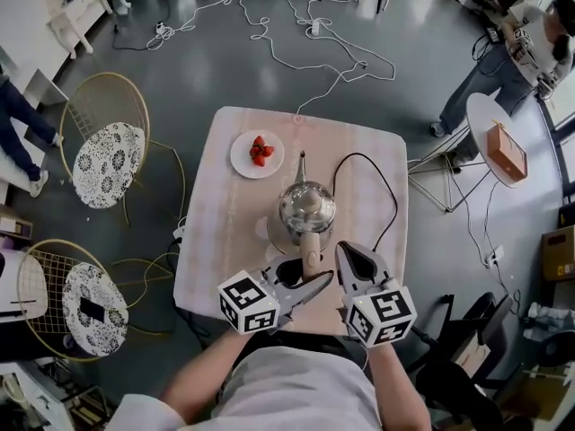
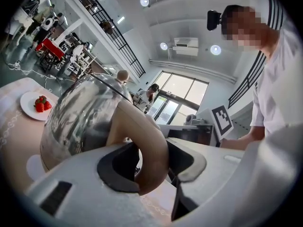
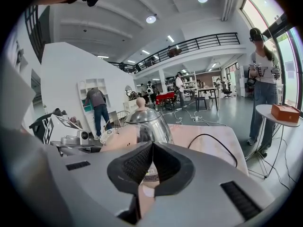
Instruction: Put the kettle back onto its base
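The kettle (image 1: 305, 209), shiny steel with a knobbed lid, is a little nearer the person's edge of the bench (image 1: 225, 268) than the middle, its spout pointing away and its tan handle (image 1: 310, 257) towards the person. A pale round base (image 2: 34, 167) shows under it; from here I can't tell whether the kettle is seated on it or just above it. The left tongs (image 1: 305, 277) are closed around the handle, jaws standing wide with the handle filling the gap. The right tongs (image 1: 349, 259) are pinched together on nothing, just right of the handle. There's bare cloth on both sides of the kettle and behind it. One black cord (image 1: 382, 187) loops over the right half, and one white plate (image 1: 243, 155) of strawberries (image 1: 260, 151), too bunched to count, sits well apart near the far left corner. The bench wears a pale pink patterned cloth. Two wire chairs (image 1: 106, 142) with patterned cushions stand to its left, and one small round table (image 1: 481, 115) carrying an orange box (image 1: 506, 151) to its right, a person beside it. White cables (image 1: 296, 52) trail over the grey floor beyond.
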{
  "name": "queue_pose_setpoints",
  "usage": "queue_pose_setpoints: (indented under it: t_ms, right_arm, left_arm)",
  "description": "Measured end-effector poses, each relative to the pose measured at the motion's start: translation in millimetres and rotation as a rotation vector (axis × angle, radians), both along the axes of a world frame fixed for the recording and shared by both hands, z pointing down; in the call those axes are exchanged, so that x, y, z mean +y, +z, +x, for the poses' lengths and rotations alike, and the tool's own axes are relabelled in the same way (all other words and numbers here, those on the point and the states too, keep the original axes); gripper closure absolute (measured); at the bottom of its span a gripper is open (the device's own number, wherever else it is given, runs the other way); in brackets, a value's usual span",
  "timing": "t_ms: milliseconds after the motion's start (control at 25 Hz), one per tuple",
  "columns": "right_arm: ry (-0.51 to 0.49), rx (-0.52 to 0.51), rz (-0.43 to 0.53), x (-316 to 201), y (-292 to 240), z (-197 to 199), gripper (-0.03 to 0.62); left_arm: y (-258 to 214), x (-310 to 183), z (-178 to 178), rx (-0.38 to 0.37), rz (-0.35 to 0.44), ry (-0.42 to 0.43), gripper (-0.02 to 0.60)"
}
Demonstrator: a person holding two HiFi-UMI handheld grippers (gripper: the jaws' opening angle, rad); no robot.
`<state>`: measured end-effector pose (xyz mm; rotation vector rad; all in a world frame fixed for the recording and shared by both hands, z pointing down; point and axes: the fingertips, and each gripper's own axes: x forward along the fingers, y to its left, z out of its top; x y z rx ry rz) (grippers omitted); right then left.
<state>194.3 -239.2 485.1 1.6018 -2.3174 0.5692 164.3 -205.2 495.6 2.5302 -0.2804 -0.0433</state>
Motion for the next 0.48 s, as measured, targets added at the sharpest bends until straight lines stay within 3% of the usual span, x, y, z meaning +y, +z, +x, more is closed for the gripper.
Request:
queue_pose_setpoints:
  t_ms: [480]
  right_arm:
    - [-0.055,-0.021,-0.038,-10,21,-1,0.589]
  left_arm:
    - [12,-12,6,-0.004,0.021,-0.054,0.411]
